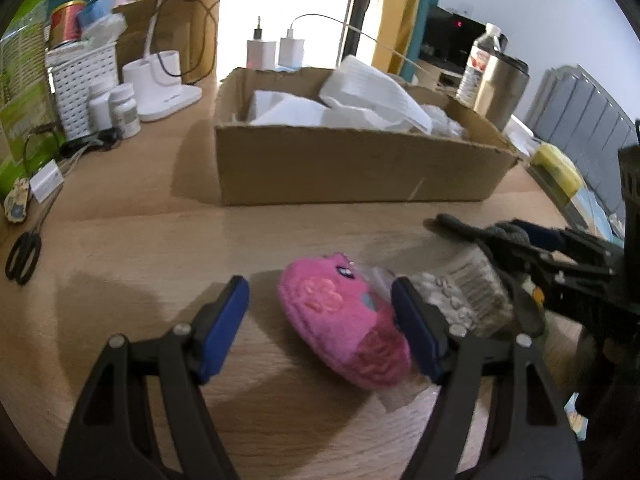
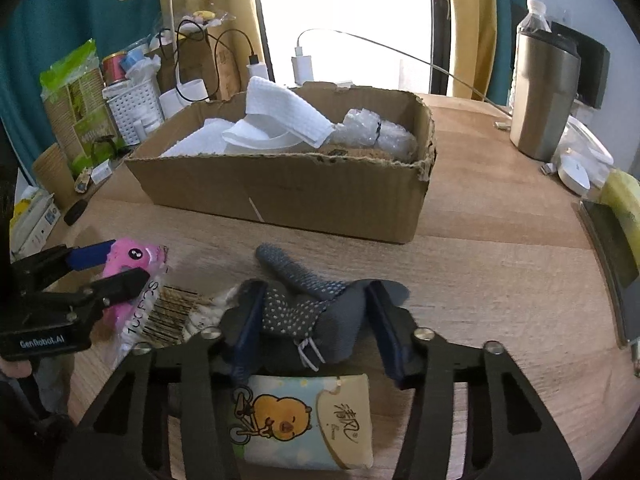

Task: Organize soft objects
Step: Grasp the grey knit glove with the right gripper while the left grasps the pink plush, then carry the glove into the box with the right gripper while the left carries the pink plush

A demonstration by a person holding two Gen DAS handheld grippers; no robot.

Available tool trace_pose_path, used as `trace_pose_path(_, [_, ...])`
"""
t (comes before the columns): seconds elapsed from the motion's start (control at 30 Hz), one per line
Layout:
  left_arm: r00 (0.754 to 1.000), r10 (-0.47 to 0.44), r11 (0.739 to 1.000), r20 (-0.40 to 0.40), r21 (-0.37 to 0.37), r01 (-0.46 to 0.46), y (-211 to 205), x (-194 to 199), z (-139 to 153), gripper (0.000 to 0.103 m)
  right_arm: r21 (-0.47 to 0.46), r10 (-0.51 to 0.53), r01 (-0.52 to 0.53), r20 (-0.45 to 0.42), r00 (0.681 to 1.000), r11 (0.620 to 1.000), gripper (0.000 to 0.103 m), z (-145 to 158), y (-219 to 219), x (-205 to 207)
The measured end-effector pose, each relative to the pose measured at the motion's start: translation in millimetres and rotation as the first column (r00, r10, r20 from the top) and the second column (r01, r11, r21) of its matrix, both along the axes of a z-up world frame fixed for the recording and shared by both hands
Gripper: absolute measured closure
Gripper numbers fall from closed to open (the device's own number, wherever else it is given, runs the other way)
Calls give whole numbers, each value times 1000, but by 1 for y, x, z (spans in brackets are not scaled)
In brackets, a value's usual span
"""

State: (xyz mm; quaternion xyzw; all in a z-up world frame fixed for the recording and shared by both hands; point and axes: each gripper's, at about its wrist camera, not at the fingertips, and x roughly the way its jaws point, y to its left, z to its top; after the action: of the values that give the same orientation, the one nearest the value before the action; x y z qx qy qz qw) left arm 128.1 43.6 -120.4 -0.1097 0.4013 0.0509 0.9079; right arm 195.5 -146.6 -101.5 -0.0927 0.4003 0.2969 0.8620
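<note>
1. Left claw (image 1: 320,322), lower centre of the left wrist view: blue pads straddle the pink plush toy (image 1: 344,324) lying on the desk (image 1: 140,248). The right pad touches the toy; the left pad stands clear of it with a gap, so it is open, not yet gripping.
2. Packet of cotton swabs (image 1: 460,296), just right of the toy and touching it; it could get dragged along.
3. Right claw (image 2: 316,320), lower centre of the right wrist view: pads press both sides of the grey dotted sock bundle (image 2: 308,308), so it is closed on it. The bundle sits on the desk, one end sticking out toward the cardboard box (image 2: 280,196).
4. Step, as I judge it: both claws are at the grasp stage, each on a soft item. Next the left needs to finish closing on the toy, then both lift and carry up-frame over the near wall of the box.
5. View differences: only the right wrist view shows the tissue pack (image 2: 304,420) under its claw, the box contents (white cloth (image 2: 280,112), bubble wrap (image 2: 372,128)) and the left claw from the side. Only the left wrist view shows the gap at the left pad, and the scissors (image 1: 24,256) at far left.
</note>
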Motion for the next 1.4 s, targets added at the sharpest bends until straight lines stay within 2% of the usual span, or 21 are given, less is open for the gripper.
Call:
trace_pose_path(0.07, [1000,-15,1000,0,1,15,-2,1,1,52,1,-1,1,6,1000,1000,65,1,0,1])
trace_pose_path(0.1, [1000,-22,1000,-5,-1,22,-3,1,0,54,0,-2,2,10,1000,1000,71,1,0,1])
trace_pose_path(0.2, [999,-38,999,-4,-2,38,-5,1,0,62,3,-1,1,22,1000,1000,75,4,-1,1])
trace_pose_path(0.33, [999,-52,998,3,-21,52,-5,-1,2,68,14,11,-12,55,998,1000,79,12,0,-3])
trace_pose_path(0.9, [991,-52,997,123,-41,58,7,-15,38,70,48,43,-52,167,985,997,81,55,9,-17])
trace_pose_path(1.4, [982,-47,997,183,-45,57,15,-17,60,70,72,60,-77,210,976,994,81,77,19,-15])
